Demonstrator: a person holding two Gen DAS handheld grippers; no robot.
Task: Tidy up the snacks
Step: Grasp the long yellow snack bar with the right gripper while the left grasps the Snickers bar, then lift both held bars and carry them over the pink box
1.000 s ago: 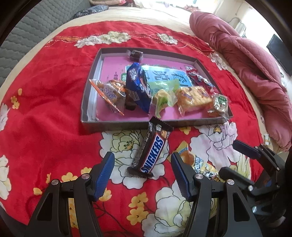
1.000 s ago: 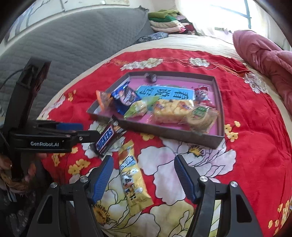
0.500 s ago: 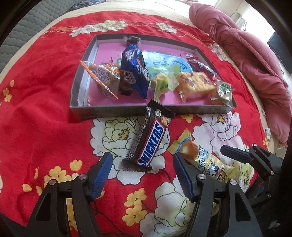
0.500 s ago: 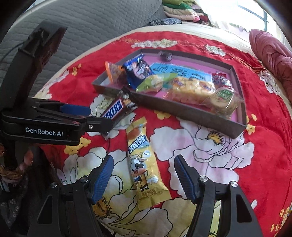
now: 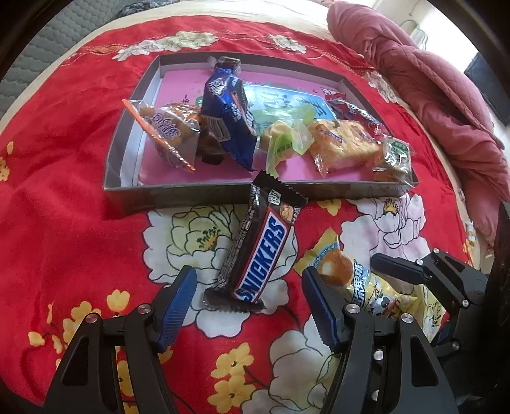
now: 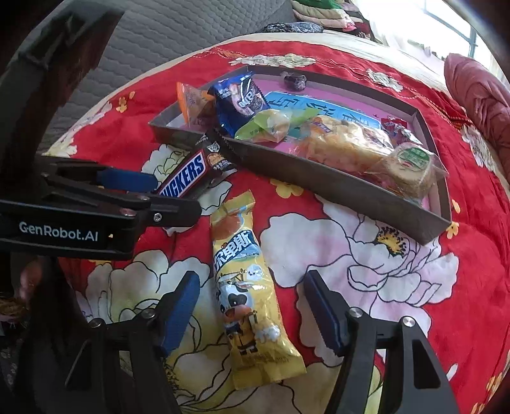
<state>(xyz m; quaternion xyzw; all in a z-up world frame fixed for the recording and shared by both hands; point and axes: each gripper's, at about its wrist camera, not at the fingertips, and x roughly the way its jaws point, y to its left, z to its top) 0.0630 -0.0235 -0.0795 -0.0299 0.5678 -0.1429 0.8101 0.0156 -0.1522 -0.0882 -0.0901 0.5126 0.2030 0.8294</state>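
A Snickers bar (image 5: 259, 251) lies on the red floral cloth, its far end leaning on the front wall of the grey tray (image 5: 197, 192). My left gripper (image 5: 248, 286) is open, its blue pads either side of the bar's near end without touching it. A yellow snack packet (image 6: 245, 286) lies on the cloth beside the bar. My right gripper (image 6: 251, 305) is open and straddles that packet, pads apart from it. The right wrist view also shows the Snickers bar (image 6: 188, 173) between the left gripper's fingers (image 6: 127, 180). The tray (image 6: 318, 178) holds several wrapped snacks.
A pink quilt (image 5: 440, 95) is bunched at the right of the bed. A grey padded headboard (image 6: 165, 28) rises at the far left. Folded clothes (image 6: 322, 12) are stacked beyond the bed. Red floral cloth (image 5: 63, 191) spreads all around the tray.
Both grippers have sunk toward the cloth, so the Snickers bar and the yellow packet look larger and sit between their pads. The left jaws stand slightly wider than one second ago.
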